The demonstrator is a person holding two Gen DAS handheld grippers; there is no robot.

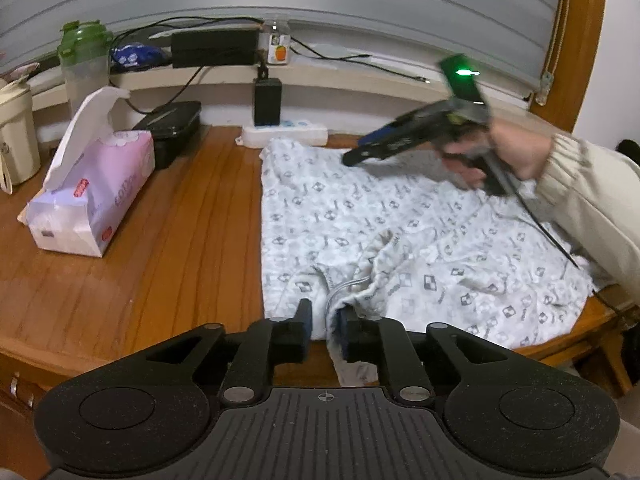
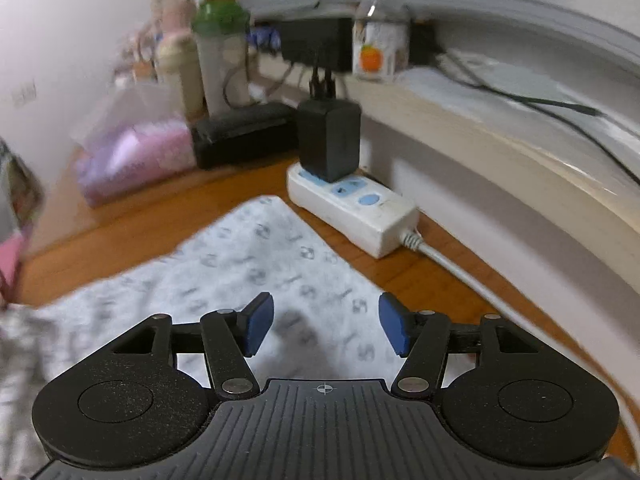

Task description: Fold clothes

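Wooden counter (image 1: 168, 248) under a window ledge, with grey blinds behind; on it I log one white printed garment (image 1: 400, 216), spread flat across the right half, its near edge bunched with a drawstring showing. My left claw (image 1: 325, 330) sits low at that near edge, jaws narrowed, with a fold of the garment against the right pad; I cannot tell for certain that both pads pinch it. My right claw (image 2: 326, 326) hovers over the garment's far corner, jaws standing wide apart with nothing between them; its blue pads (image 2: 259, 322) show clear. In the left wrist view this claw appears blurred, held by a hand (image 1: 500, 156) in a cream ribbed sleeve (image 1: 588, 192), forearm reaching in from the right, tool pointing left and slightly downward. Other items: pink tissue pack (image 1: 92, 196) on the left, black case (image 1: 172, 128) just behind it, white power strip (image 2: 352, 210) with a black adapter (image 2: 328, 140) plugged in just beyond the garment's far corner, green-lidded bottle (image 1: 84, 64), and a jar with an orange label (image 1: 278, 42) on the ledge.
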